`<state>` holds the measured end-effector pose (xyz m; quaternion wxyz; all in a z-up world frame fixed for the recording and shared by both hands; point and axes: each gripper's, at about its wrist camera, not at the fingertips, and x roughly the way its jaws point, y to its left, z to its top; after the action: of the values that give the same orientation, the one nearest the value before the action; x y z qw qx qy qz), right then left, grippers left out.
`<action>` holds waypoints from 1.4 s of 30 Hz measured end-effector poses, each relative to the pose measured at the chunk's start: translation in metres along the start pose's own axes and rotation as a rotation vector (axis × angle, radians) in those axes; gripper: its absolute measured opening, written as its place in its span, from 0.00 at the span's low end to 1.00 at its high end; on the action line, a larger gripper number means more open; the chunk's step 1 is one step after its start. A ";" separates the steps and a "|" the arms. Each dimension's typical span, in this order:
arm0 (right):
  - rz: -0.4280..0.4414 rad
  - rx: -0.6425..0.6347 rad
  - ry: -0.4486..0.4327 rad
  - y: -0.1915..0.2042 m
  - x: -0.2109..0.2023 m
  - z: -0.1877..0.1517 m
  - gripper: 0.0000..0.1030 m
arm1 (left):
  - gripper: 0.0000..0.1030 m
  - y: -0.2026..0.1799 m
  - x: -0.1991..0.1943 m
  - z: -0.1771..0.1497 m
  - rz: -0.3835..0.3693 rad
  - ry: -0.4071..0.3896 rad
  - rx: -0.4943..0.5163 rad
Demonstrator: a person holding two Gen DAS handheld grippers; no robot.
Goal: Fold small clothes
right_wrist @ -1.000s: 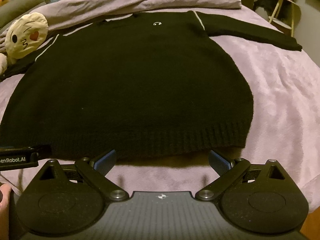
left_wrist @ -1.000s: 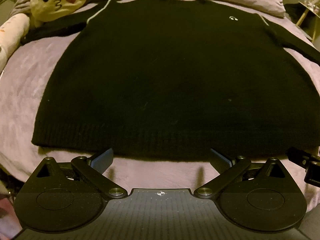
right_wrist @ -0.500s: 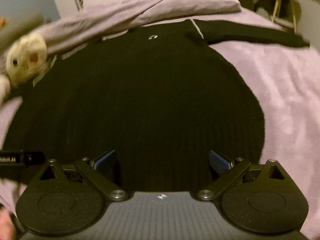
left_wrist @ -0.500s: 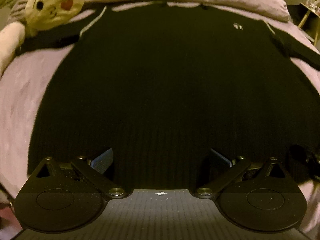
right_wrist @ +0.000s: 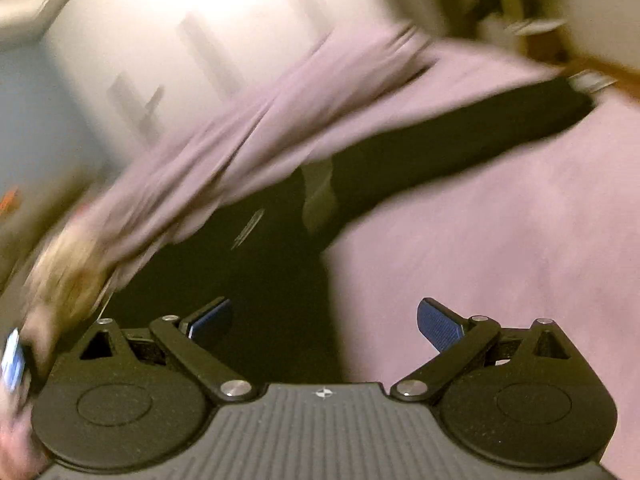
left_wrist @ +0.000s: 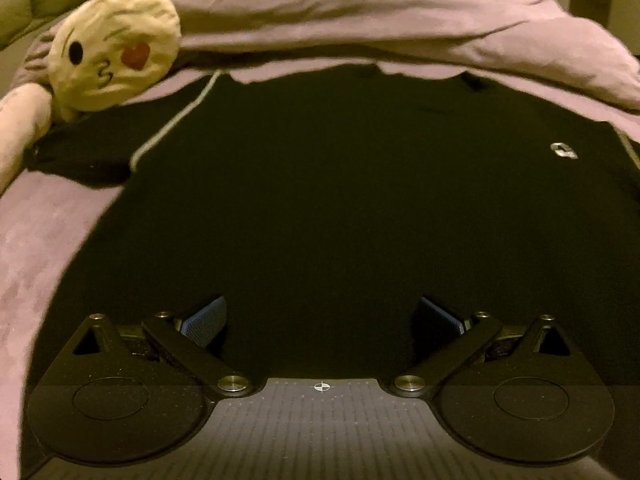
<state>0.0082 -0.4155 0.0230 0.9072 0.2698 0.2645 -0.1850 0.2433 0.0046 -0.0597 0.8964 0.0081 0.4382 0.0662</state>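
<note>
A black knit sweater (left_wrist: 320, 200) lies flat on a purple bed cover (left_wrist: 36, 248), a thin white stripe at each shoulder seam and a small white logo (left_wrist: 563, 150) on the chest. My left gripper (left_wrist: 320, 318) hovers open low over the sweater's lower body, nothing between its blue pads. The right wrist view is blurred and tilted; there my right gripper (right_wrist: 324, 320) stands open over the sweater's right side edge, below the armpit. The sweater's right sleeve (right_wrist: 460, 148) stretches away up and to the right across the cover.
A round yellow emoji cushion (left_wrist: 114, 46) rests on the sweater's left sleeve at the back left. A bunched purple duvet (left_wrist: 380, 20) runs along the far side, over the collar. White cupboard doors (right_wrist: 180, 40) stand behind the bed.
Both grippers have moved forward from the hem onto the sweater. The right gripper has also swung right and tilted toward the right sleeve, blurring its view. Both stay open.
</note>
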 end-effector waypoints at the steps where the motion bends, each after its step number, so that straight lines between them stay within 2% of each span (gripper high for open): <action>1: -0.057 0.054 -0.024 -0.025 0.015 0.022 0.92 | 1.00 -0.002 0.006 0.001 0.004 0.004 -0.004; 4: -0.173 0.194 -0.078 -0.085 0.052 0.070 0.79 | 1.00 -0.007 0.014 0.000 0.017 -0.057 0.000; 6: -0.213 0.281 -0.113 -0.116 0.071 0.091 0.71 | 1.00 -0.007 0.016 -0.003 0.020 -0.089 0.001; 10: -0.240 0.456 -0.172 -0.159 0.106 0.104 0.51 | 1.00 -0.003 0.016 -0.017 0.008 -0.187 -0.026; 11: -0.242 0.482 -0.182 -0.166 0.111 0.104 0.48 | 1.00 -0.003 0.015 -0.021 0.006 -0.211 -0.027; 13: -0.251 0.523 -0.205 -0.179 0.122 0.105 0.36 | 1.00 -0.003 0.016 -0.024 0.001 -0.235 -0.036; 17: -0.243 0.576 -0.259 -0.194 0.133 0.111 0.24 | 1.00 0.003 0.019 -0.021 -0.029 -0.228 -0.064; 19: -0.257 0.570 -0.264 -0.192 0.134 0.114 0.13 | 1.00 0.006 0.020 -0.023 -0.041 -0.234 -0.074; 21: -0.282 0.533 -0.263 -0.184 0.129 0.119 0.12 | 1.00 0.006 0.020 -0.023 -0.041 -0.240 -0.072; 24: -0.314 0.351 -0.299 -0.141 0.120 0.135 0.11 | 1.00 0.006 0.020 -0.024 -0.037 -0.240 -0.068; 27: -0.308 0.037 -0.306 -0.061 0.122 0.149 0.10 | 1.00 0.007 0.019 -0.022 -0.042 -0.224 -0.059; 30: -0.182 -0.237 -0.296 0.043 0.129 0.141 0.10 | 1.00 0.010 0.014 -0.022 -0.050 -0.211 -0.050; 33: -0.010 -0.400 -0.238 0.136 0.143 0.106 0.11 | 1.00 0.018 0.008 -0.019 -0.086 -0.186 -0.073; 36: 0.138 -0.498 -0.149 0.207 0.166 0.051 0.11 | 1.00 0.031 0.001 -0.009 -0.148 -0.179 -0.131; 38: 0.187 -0.533 -0.071 0.234 0.184 0.013 0.14 | 1.00 0.038 -0.003 -0.001 -0.182 -0.179 -0.160; 40: 0.222 -0.529 0.055 0.243 0.200 -0.022 0.18 | 1.00 0.044 -0.009 0.008 -0.218 -0.187 -0.166; 42: 0.226 -0.452 0.086 0.233 0.199 -0.041 0.19 | 1.00 0.046 -0.013 0.017 -0.247 -0.197 -0.146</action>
<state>0.2614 -0.2470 -0.0304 0.9472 0.0960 0.3057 -0.0068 0.2434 0.0490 -0.0359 0.9345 -0.1048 0.3400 -0.0140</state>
